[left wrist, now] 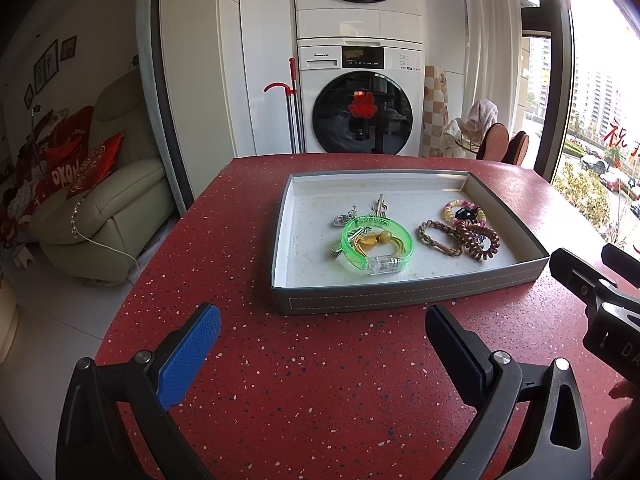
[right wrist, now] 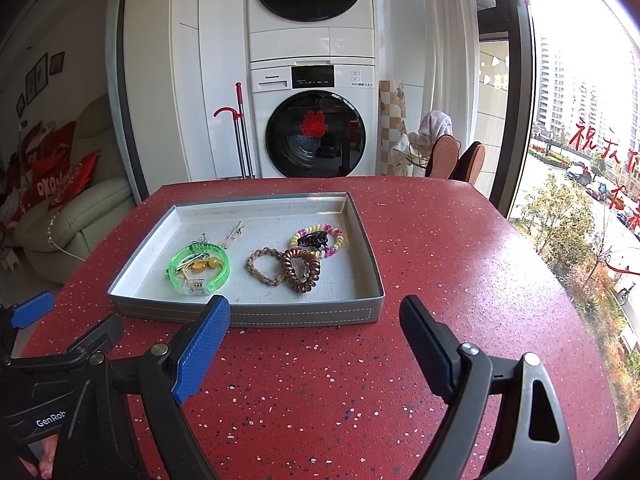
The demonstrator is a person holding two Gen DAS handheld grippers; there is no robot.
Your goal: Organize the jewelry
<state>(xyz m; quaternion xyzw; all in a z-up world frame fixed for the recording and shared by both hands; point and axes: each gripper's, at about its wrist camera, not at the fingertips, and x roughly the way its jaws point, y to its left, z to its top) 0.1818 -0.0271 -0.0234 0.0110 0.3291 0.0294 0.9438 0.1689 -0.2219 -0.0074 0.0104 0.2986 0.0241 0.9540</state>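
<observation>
Seemingly all the jewelry already lies in the grey tray (right wrist: pixel 248 314) on the red bench (right wrist: pixel 440 240): green bangle (right wrist: pixel 199 268), braided bracelet (right wrist: pixel 264 266), coil hair ties (right wrist: pixel 301 271). Nothing remains outside it. Left claw (left wrist: pixel 322 344) and right claw (right wrist: pixel 314 338) hover just before the tray, spread and empty.

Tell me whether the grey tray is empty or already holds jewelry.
Holds jewelry. Inside the grey tray lie a green bangle, a braided bracelet, a brown coil tie and a pastel bead bracelet.
</observation>
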